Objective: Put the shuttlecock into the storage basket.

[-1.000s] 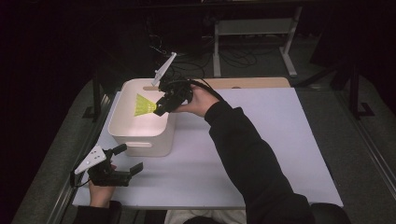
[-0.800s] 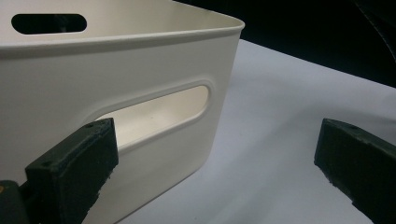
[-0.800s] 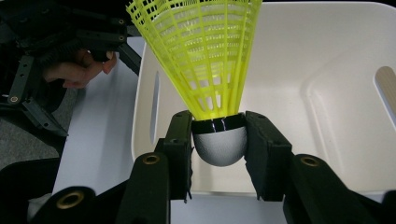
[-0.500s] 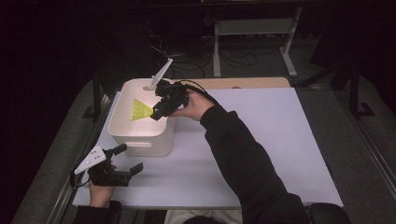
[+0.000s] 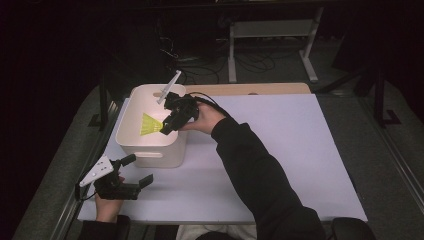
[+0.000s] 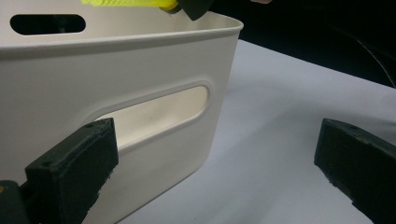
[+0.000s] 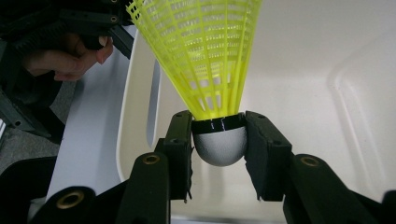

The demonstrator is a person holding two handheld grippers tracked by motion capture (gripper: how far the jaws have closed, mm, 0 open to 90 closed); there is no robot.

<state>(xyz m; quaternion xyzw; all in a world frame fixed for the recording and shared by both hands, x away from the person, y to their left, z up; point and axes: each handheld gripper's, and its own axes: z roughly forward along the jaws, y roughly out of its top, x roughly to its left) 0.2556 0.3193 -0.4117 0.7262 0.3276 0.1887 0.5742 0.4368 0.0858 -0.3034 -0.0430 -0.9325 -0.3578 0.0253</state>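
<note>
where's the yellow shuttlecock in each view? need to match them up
High view: shuttlecock left of centre, over the white bin, at the right gripper.
Left gripper view: its yellow skirt runs along the top edge, above the bin's rim.
Right gripper view: centre, grey cork clamped between the fingers, skirt fanning upward.
Shared landmark: the white bin, with its slot handle.
</note>
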